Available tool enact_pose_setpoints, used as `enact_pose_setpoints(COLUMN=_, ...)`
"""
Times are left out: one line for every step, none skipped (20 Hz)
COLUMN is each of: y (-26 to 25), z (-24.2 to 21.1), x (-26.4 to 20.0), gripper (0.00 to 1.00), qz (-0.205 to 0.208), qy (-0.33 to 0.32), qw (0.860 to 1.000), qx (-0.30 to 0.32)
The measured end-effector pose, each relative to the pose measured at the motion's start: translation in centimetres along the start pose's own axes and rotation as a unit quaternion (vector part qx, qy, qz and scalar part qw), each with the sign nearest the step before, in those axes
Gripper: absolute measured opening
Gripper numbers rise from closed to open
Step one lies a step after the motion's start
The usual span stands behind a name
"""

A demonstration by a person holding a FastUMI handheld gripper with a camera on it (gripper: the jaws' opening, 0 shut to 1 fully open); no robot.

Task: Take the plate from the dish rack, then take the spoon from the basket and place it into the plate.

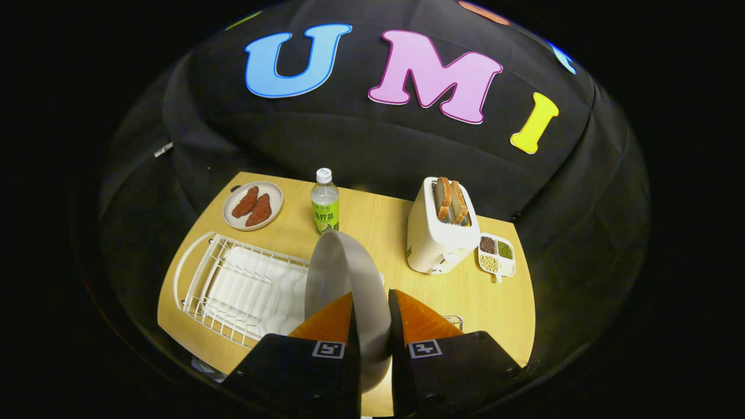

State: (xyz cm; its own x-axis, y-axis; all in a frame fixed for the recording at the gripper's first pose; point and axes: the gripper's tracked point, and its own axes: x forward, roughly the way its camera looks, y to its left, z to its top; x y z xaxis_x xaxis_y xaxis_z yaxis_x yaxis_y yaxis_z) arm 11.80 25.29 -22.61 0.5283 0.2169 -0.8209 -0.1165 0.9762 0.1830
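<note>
I am holding the plate on edge between my jaws, both fingers pressing on its rim from either side, so the gripper is closed on it and the plate is standing nearly upright just above the near end of the dish rack. The rack is lying at about nine o'clock from my fingers, white wire over a white tray, and it looks empty of dishes now. To do this step well, I judge I should be carrying the plate toward the bare table at about one o'clock, tilting it flat only once its lower edge is close to the wood, and keeping clear of the bottle at twelve o'clock and the toaster with its bread at two o'clock. A corner of wire basket is peeking out beside my right finger; I cannot see the spoon. The bottle is carrying a green and yellow label with writing too small for me to make out. My fingers are wearing square coded markers, no words.
</note>
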Motion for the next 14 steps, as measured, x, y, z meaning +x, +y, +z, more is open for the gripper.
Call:
enact_pose_setpoints(y=-0.3, z=0.0, x=-1.2, gripper=0.25, qz=0.023, qy=-0.009, qw=1.0, qx=0.014)
enact_pose_setpoints(y=-0.8, z=-0.1, x=-2.4, gripper=0.25, qz=0.043, qy=-0.019, qw=0.999, qx=0.025)
enact_pose_setpoints(y=-2.0, z=-0.4, x=-3.5, gripper=0.25, qz=0.056, qy=-0.031, qw=0.997, qx=0.032)
enact_pose_setpoints(y=-3.2, z=-0.6, x=-4.3, gripper=0.25, qz=0.057, qy=-0.042, qw=0.997, qx=0.031)
enact_pose_setpoints(y=-4.6, z=-1.0, x=-5.2, gripper=0.25, qz=0.053, qy=-0.051, qw=0.997, qx=0.031)
enact_pose_setpoints(y=-5.8, z=-1.4, x=-6.0, gripper=0.25, qz=0.052, qy=-0.056, qw=0.997, qx=0.034)
enact_pose_setpoints(y=-6.6, z=-2.1, x=-6.9, gripper=0.25, qz=0.053, qy=-0.058, qw=0.996, qx=0.043)
enact_pose_setpoints(y=-7.4, z=-2.7, x=-7.4, gripper=0.25, qz=0.058, qy=-0.057, qw=0.995, qx=0.056)
enact_pose_setpoints(y=-8.2, z=-3.4, x=-7.9, gripper=0.24, qz=0.062, qy=-0.053, qw=0.994, qx=0.068)
enact_pose_setpoints(y=-9.2, z=-4.1, x=-8.4, gripper=0.25, qz=0.063, qy=-0.051, qw=0.993, qx=0.08)
enact_pose_setpoints(y=-10.4, z=-5.1, x=-8.9, gripper=0.25, qz=0.062, qy=-0.049, qw=0.993, qx=0.09)
enact_pose_setpoints(y=-11.4, z=-6.1, x=-9.1, gripper=0.25, qz=0.062, qy=-0.045, qw=0.992, qx=0.097)
enact_pose_setpoints(y=-12.2, z=-7.4, x=-9.5, gripper=0.25, qz=0.063, qy=-0.04, qw=0.992, qx=0.106)
enact_pose_setpoints(y=-12.8, z=-8.8, x=-9.6, gripper=0.25, qz=0.067, qy=-0.032, qw=0.991, qx=0.115)
